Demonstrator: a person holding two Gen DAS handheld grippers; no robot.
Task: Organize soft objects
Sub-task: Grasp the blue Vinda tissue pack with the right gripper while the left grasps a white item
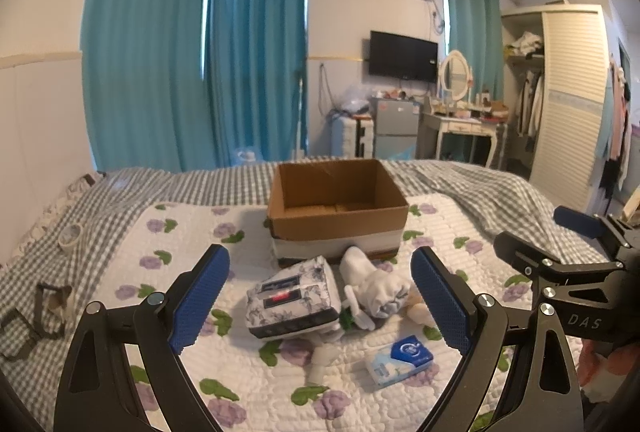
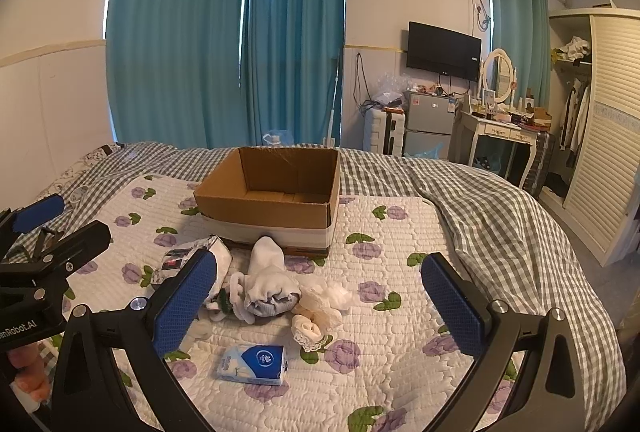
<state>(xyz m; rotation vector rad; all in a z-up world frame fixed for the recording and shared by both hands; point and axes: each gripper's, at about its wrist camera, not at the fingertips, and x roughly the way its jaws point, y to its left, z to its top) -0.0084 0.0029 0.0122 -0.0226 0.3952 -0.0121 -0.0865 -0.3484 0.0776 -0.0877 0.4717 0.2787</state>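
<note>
Floral quilt [image 2: 384, 316] on bed, cardboard box [image 2: 276, 188] amid teal-curtained room; both tools spread, empty.

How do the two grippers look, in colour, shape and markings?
Both the left gripper and the right gripper have black metal frames with silver screws and blue textured finger pads. White lettering marks their bodies. No cables or sleeves are visible.

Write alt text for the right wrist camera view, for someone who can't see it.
The open right gripper hovers above a floral quilt on a bed, over rolled white socks, a blue tissue pack and a patterned pouch. Behind them sits an open, empty cardboard box; the left gripper shows at the left edge.
</note>
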